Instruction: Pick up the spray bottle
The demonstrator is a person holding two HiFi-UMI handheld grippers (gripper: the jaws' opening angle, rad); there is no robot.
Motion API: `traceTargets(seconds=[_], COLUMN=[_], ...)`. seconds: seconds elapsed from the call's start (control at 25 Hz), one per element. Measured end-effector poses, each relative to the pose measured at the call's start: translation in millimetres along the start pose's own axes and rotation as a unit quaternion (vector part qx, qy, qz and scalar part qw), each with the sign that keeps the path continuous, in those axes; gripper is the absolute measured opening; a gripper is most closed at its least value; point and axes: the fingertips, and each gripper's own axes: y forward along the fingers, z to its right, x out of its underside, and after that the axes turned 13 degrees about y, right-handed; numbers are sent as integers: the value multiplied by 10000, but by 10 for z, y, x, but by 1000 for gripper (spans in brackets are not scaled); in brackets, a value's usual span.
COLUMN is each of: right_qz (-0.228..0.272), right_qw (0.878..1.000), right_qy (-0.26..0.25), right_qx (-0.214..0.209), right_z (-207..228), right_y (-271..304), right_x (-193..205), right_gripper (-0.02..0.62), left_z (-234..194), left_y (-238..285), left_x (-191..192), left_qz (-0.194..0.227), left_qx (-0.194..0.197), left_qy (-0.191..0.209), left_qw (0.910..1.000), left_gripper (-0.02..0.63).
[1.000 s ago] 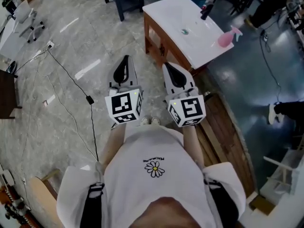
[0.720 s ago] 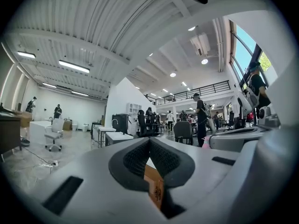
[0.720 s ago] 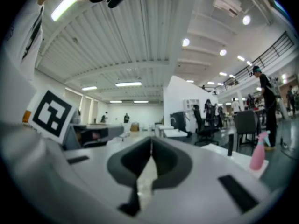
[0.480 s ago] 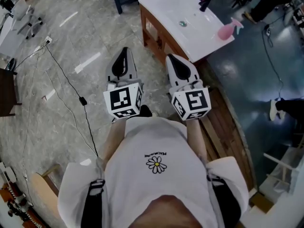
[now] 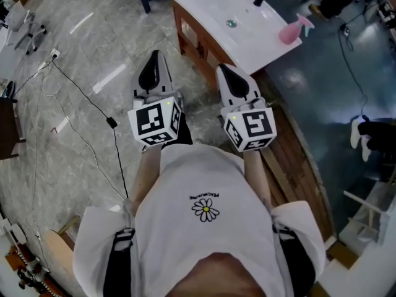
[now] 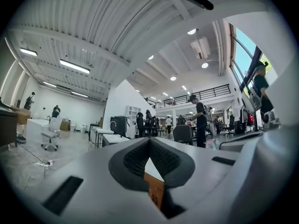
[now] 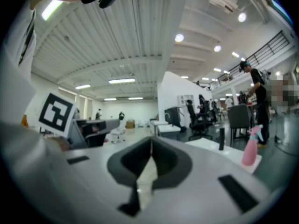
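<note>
Plastic spray bottle [image 5: 289,32], pink, upright at edge of white sink top [image 5: 210,8], well beyond 2 grippers. Probably light, smooth, tippy; best gripped at neck under trigger. Closed tight and empty: left gripper [image 5: 154,57], right gripper [image 5: 223,70].

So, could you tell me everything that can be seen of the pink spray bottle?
The spray bottle is pink, with a rounded body that looks like plastic and a paler pink trigger head on a narrow neck. It stands upright on the white sink top, close to the edge, at the right-hand corner in the head view. Only the sink top touches it. Whether it holds liquid cannot be made out.
</note>
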Motion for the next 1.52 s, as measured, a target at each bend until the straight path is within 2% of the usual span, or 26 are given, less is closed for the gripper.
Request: traceTargets(seconds=[0.2, 0.48, 0.8, 1.12, 1.52], right_qz=[4, -137, -186, -135, -59], right_qw=[9999, 9993, 9986, 9978, 9955], right_qy=[113, 337, 493, 604, 730], right_qx=[68, 25, 15, 247, 602], right_z=[104, 248, 390, 680, 1097], right_y=[172, 603, 1227, 2068, 2939], right_x=[-19, 39, 23, -147, -459], right_gripper=[31, 31, 29, 29, 29], left_z=[-38, -201, -566, -816, -973], left_y=[316, 727, 1273, 2176, 3236], left_x=[83, 173, 415, 649, 507], left_qz=[30, 36, -66, -162, 12], left_qx=[168, 118, 89, 355, 812], left_qy=[-263, -167, -314, -378, -277], left_qw=[9995, 9998, 9994, 9985, 9963], left_gripper=[20, 20, 20, 20, 20])
